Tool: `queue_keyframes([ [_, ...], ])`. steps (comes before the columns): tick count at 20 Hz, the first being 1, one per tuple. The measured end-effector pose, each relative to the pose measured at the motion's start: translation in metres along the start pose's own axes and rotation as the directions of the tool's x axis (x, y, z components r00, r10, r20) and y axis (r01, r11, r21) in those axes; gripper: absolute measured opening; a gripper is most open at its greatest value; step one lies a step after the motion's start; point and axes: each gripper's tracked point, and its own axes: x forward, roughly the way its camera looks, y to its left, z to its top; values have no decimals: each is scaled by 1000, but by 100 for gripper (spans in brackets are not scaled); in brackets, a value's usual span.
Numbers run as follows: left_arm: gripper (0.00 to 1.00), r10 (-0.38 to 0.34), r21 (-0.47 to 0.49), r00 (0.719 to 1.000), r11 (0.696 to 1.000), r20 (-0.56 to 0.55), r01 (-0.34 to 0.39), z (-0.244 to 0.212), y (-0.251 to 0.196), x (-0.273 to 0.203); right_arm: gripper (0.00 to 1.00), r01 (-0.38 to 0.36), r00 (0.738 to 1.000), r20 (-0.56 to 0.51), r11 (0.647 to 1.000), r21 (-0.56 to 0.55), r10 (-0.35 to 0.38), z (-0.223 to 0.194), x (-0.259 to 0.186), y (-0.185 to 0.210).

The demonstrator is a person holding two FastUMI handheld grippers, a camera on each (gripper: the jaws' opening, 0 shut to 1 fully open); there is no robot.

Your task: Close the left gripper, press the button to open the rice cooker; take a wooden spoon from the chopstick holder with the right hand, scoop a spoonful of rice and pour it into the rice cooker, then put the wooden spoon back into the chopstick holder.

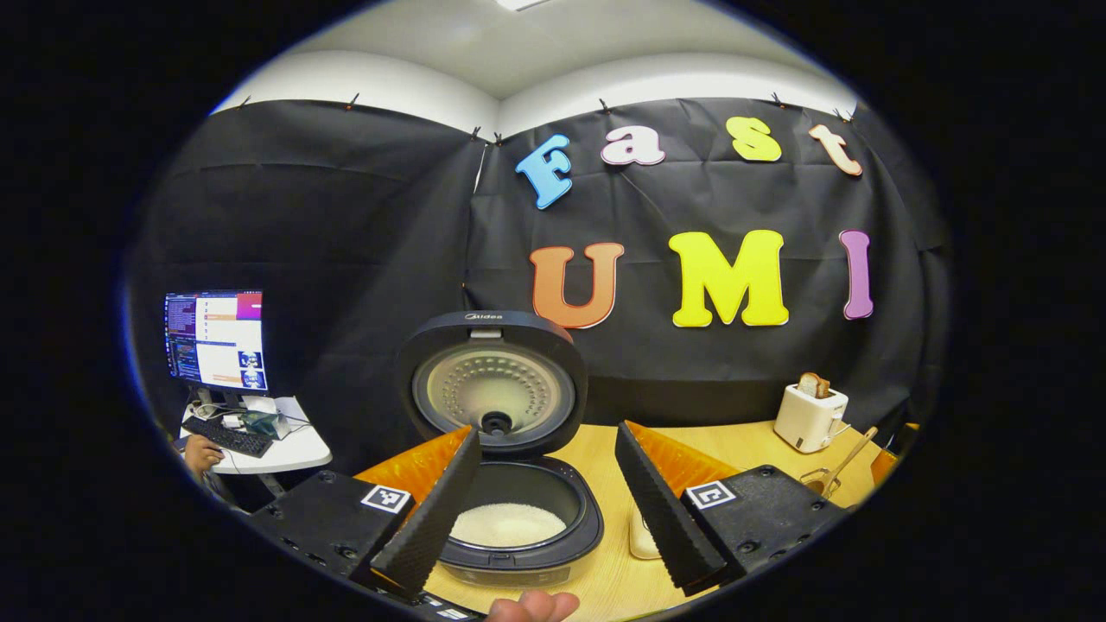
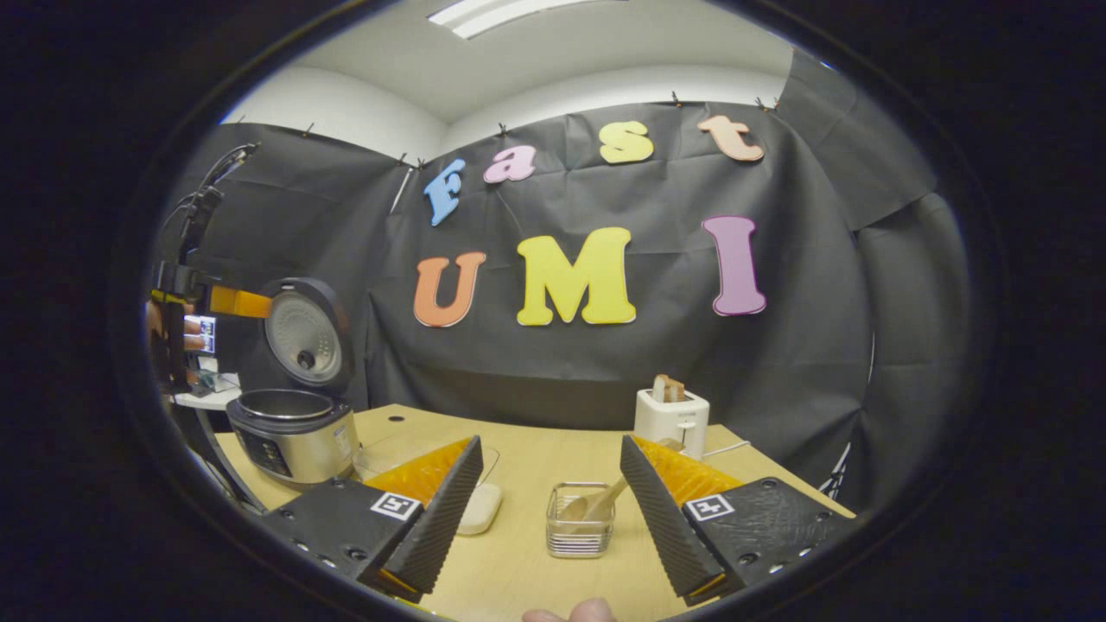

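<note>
In the left gripper view, the left gripper [image 1: 544, 505] hangs with jaws spread wide and empty over the rice cooker [image 1: 510, 518], whose lid [image 1: 494, 384] stands up and whose pot holds white rice [image 1: 508, 524]. A toaster [image 1: 810, 417] sits toward the table's [image 1: 605, 449] far right corner.

In the right gripper view, the right gripper [image 2: 549, 518] is also parted, gripping nothing. Between its fingers, near the table's front edge, stands the chopstick holder [image 2: 580, 521] with the wooden spoon [image 2: 596, 504] leaning inside. The cooker sits at the left edge.

"Midea" on the rice cooker [image 1: 497, 380] lid's rim (small, top edge)
</note>
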Motion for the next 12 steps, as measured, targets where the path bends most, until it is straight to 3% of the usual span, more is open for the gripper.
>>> queue_keyframes([
  [5, 99, -13, 6, 1000, 1000, 17, 13, -20, -10, -19, 96, 41, 998, -50, 999, -29, -43, -14, -1, -20],
  [12, 100, -51, 6, 998, 999, 32, 51, -44, -34, -28, 95, 70, 984, -165, 997, 18, -66, -58, 30, -38],
])
